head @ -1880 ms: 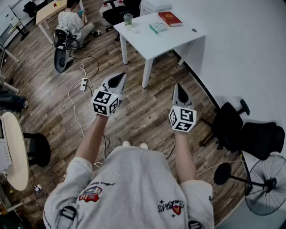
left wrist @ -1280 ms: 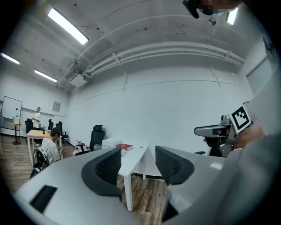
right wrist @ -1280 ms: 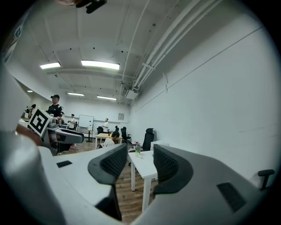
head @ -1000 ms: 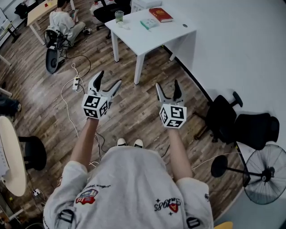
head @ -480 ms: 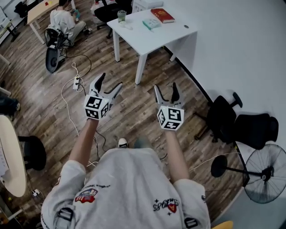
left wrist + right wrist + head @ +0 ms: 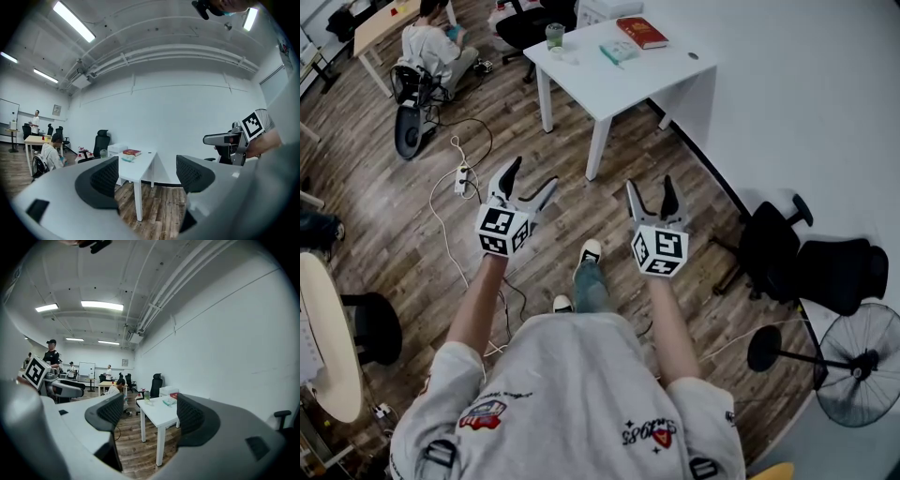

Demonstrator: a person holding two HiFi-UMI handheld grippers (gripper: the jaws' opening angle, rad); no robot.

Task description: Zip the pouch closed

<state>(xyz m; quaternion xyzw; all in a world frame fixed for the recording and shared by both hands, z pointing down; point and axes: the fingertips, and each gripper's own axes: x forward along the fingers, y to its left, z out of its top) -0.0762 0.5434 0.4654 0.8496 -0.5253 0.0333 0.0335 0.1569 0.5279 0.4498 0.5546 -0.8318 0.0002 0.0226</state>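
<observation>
A small pale-green flat item (image 6: 614, 53), perhaps the pouch, lies on the white table (image 6: 609, 89) far ahead, next to a red book (image 6: 640, 32). Both grippers are held out over the wooden floor, well short of the table. My left gripper (image 6: 532, 173) is open and holds nothing. My right gripper (image 6: 649, 185) is likewise open and empty. In the left gripper view the jaws (image 6: 147, 176) frame the table (image 6: 140, 164); in the right gripper view the jaws (image 6: 150, 411) frame the table (image 6: 157, 416) too.
A cup (image 6: 554, 36) stands at the table's far left corner. Black office chairs (image 6: 806, 258) and a fan (image 6: 853, 375) are on the right by the white wall. A power strip with cables (image 6: 461, 178) lies on the floor at left. A seated person (image 6: 431, 42) is at the far left.
Both grippers went from shut to open about a second ago. The person has since stepped forward, one foot now showing between the grippers.
</observation>
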